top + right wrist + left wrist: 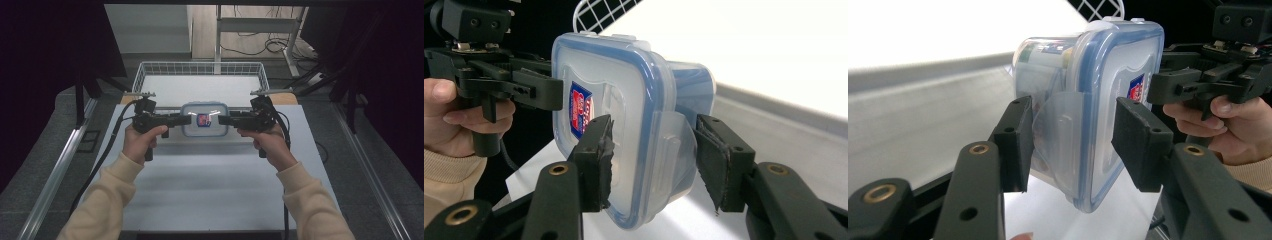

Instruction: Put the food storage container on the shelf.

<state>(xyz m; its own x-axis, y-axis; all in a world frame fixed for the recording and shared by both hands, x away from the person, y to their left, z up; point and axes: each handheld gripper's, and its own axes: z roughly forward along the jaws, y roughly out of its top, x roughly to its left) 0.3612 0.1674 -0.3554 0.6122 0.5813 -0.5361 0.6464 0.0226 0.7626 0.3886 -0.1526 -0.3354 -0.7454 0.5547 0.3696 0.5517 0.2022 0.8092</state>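
High view: clear food container (pixel 204 119) with blue-edged lid and red-blue sticker, on the pale worktop (pixel 210 185), just in front of a white wire basket (pixel 200 70). Flanked by both claws, left claw (pixel 186 120) at its left end, right claw (pixel 222 120) at its right end, each held by a hand in a cream sleeve (pixel 107 195).

Left gripper view: left claw (pixel 1073 145) spread, jaws astride one short end of the container (pixel 1083 115), over its clear locking flap (pixel 1060 132); near jaw touching or nearly touching the flap, other jaw standing a little off the lid face. Right claw (pixel 1168 85) farther off, against the opposite edge of the lid.

Right gripper view: right claw (pixel 654 150) likewise spread around the other locking flap (pixel 671 145), one jaw close against the lid, the other just clear of the flap. Whether either claw truly bears on the plastic: cannot tell. Left claw (pixel 544 92) at the far lid edge, by the sticker (pixel 581 112).
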